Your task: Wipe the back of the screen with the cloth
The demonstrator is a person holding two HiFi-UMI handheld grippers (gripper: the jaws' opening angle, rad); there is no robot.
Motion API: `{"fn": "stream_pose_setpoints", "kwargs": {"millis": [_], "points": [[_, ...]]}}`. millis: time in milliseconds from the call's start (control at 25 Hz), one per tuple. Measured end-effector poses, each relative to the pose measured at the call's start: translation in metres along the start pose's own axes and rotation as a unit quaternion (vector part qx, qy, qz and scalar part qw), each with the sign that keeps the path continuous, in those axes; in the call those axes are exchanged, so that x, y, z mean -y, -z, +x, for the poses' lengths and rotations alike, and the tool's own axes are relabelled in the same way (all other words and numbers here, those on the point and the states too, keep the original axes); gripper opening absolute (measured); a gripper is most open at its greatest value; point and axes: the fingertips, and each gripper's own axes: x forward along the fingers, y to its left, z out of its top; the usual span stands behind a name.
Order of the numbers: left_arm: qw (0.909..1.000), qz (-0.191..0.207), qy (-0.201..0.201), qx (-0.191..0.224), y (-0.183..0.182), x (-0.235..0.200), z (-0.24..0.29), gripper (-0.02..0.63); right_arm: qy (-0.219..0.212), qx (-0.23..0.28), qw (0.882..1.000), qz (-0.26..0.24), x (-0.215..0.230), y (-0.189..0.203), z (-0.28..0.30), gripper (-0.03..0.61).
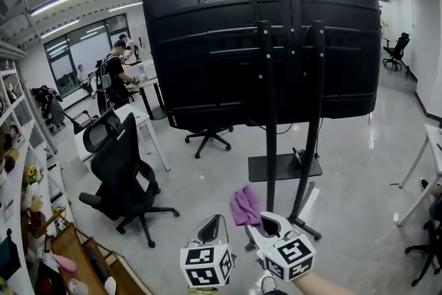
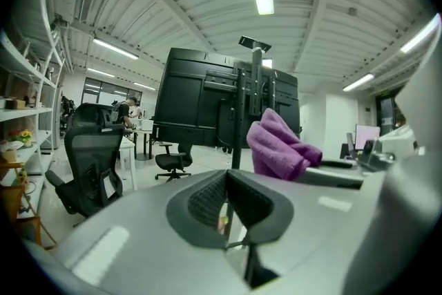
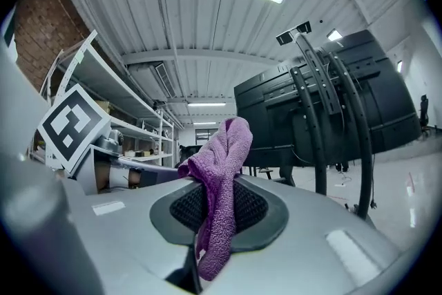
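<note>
A crumpled purple terry cloth [image 3: 222, 169] is pinched in the closed jaws of the right gripper [image 3: 217, 211], well apart from the large black screen [image 1: 207, 45], whose back is seen. The left gripper [image 2: 230, 207] is closed on nothing. The foot of the black floor stand [image 1: 271, 148] is partly hidden by the cloth.

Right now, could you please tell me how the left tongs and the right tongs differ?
The right tongs are shut on the purple cloth; the left tongs are shut on nothing. In the head view the right tongs sit by the foot of the screen stand, the left tongs further left. Both carry a marker cube, and neither touches the screen.
</note>
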Motion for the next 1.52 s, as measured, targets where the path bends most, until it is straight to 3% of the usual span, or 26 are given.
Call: {"fn": "stream_pose_setpoints", "kwargs": {"millis": [200, 320, 480, 680, 840, 1040, 1160, 1320, 1520], "points": [[1.0, -0.001, 0.006, -0.003, -0.062, -0.039, 0.082, 0.006, -0.024, 0.014, 0.999, -0.036, 0.048, -0.046, 0.1, 0.058], [0.9998, 0.015, 0.008, 0.011, -0.117, -0.059, 0.137, 0.006, -0.032, 0.042, 0.996, -0.066, 0.081, -0.093, 0.162, 0.058], [0.998, 0.043, 0.008, 0.046, -0.206, -0.083, 0.199, 0.006, -0.037, 0.064, 0.99, -0.122, 0.123, -0.177, 0.236, 0.058], [0.9935, 0.062, -0.015, 0.094, -0.309, -0.122, 0.252, 0.006, -0.018, 0.113, 0.973, -0.2, 0.156, -0.288, 0.305, 0.058], [0.9896, 0.089, -0.019, 0.111, -0.384, -0.148, 0.278, 0.006, 0.005, 0.144, 0.964, -0.223, 0.18, -0.373, 0.345, 0.058], [0.9842, 0.096, 0.016, 0.148, -0.483, -0.162, 0.312, 0.006, 0.096, 0.189, 0.95, -0.228, 0.232, -0.481, 0.367, 0.058], [0.9803, 0.088, 0.051, 0.169, -0.526, -0.161, 0.334, 0.006, 0.174, 0.181, 0.942, -0.224, 0.273, -0.515, 0.375, 0.058], [0.9765, 0.085, 0.071, 0.185, -0.546, -0.162, 0.356, 0.008, 0.268, 0.149, 0.921, -0.24, 0.318, -0.527, 0.38, 0.058], [0.9746, 0.116, 0.057, 0.183, -0.542, -0.182, 0.372, 0.008, 0.287, 0.122, 0.923, -0.223, 0.341, -0.527, 0.398, 0.058]]}}
